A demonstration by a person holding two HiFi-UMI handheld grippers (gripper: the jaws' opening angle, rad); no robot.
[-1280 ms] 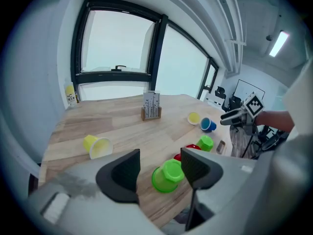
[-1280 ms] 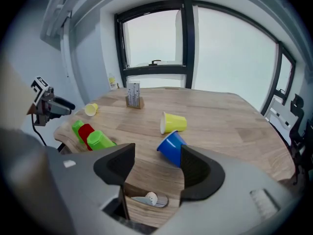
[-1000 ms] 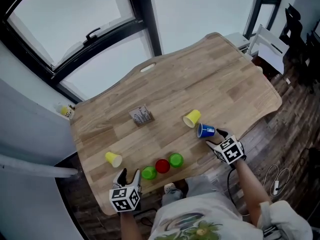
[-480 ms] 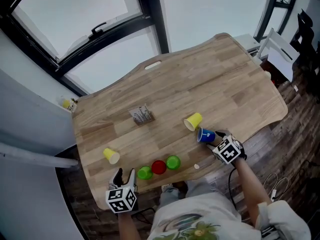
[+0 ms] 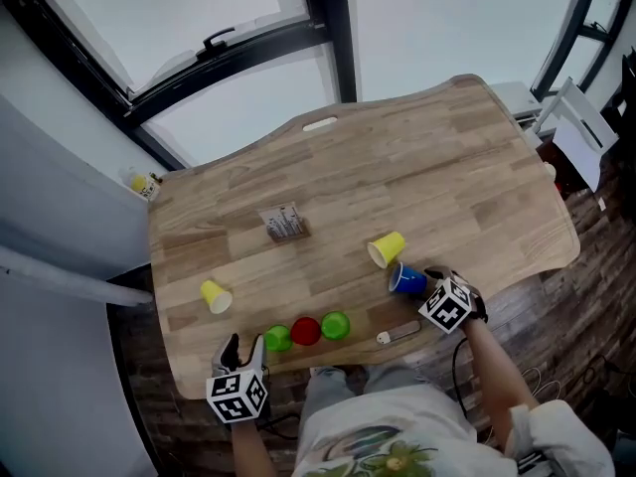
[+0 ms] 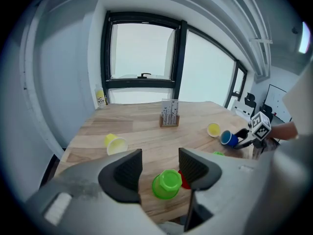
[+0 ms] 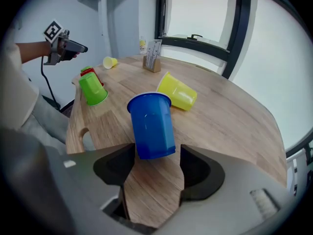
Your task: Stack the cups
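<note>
— Wooden table (image 5: 447,157) under a wide window (image 5: 179,8), with a card stand (image 5: 283,224) near the middle. What does the person need to get right here?

— Start left of the card stand. A yellow cup (image 5: 214,295) lies on its side there, nearer the person. The left gripper (image 6: 160,160) hovers at the table edge on the person's side of the stand. Its jaws have just been closing a little but stand wide, framing the left green cup (image 6: 166,184) without touching it. A red cup (image 5: 305,330) and a second green cup (image 5: 336,324) continue that row rightward, and all three look upside down.

— And right of the stand?

— A second yellow cup (image 5: 386,249) lies on its side. Beyond it is the blue cup (image 7: 152,124), also tipped over, with its base between the wide-apart jaws of the right gripper (image 7: 157,154). The pads do not seem to press on it. The person should probably centre the base and close gently, so the thin wall neither buckles nor rolls off. Then the cup needs turning to match the one it goes on.

— Anything unclear?

— Whether one pad brushes the cup cannot be told. The pale mark (image 5: 400,333) at the edge right of the stand is hard to identify.
</note>
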